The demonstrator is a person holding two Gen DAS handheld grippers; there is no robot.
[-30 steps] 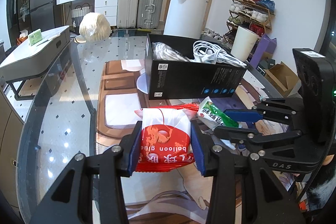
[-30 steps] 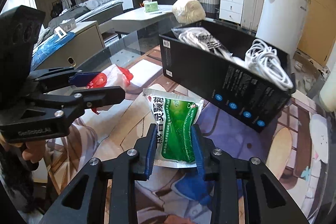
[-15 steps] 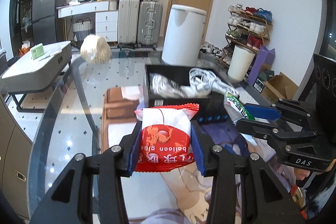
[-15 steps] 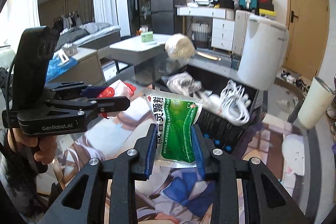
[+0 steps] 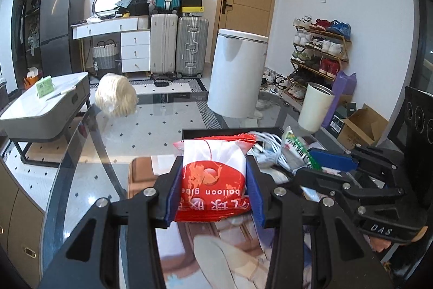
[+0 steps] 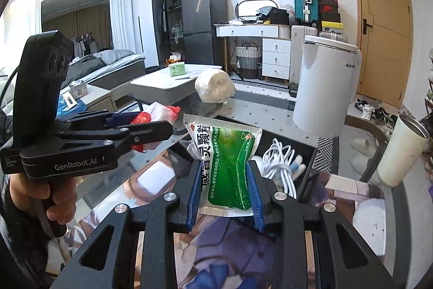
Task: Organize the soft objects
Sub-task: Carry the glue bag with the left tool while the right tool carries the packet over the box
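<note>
My left gripper is shut on a red and white balloon glue packet, held in the air above the glass table. My right gripper is shut on a green and white medicine pouch, also lifted. Each gripper shows in the other's view: the right one with its pouch at the right, the left one with its red packet at the left, a hand on its handle. Behind both sits the black box with white cables inside.
The glass table carries a printed mat and a brown tray. Beyond it are a cream bundle, a white bin, a white cup, suitcases, a shoe rack and a low white table.
Both grippers have risen with their packets still clamped and tilted up, so the black box now sits lower and farther behind them and more of the room shows.
</note>
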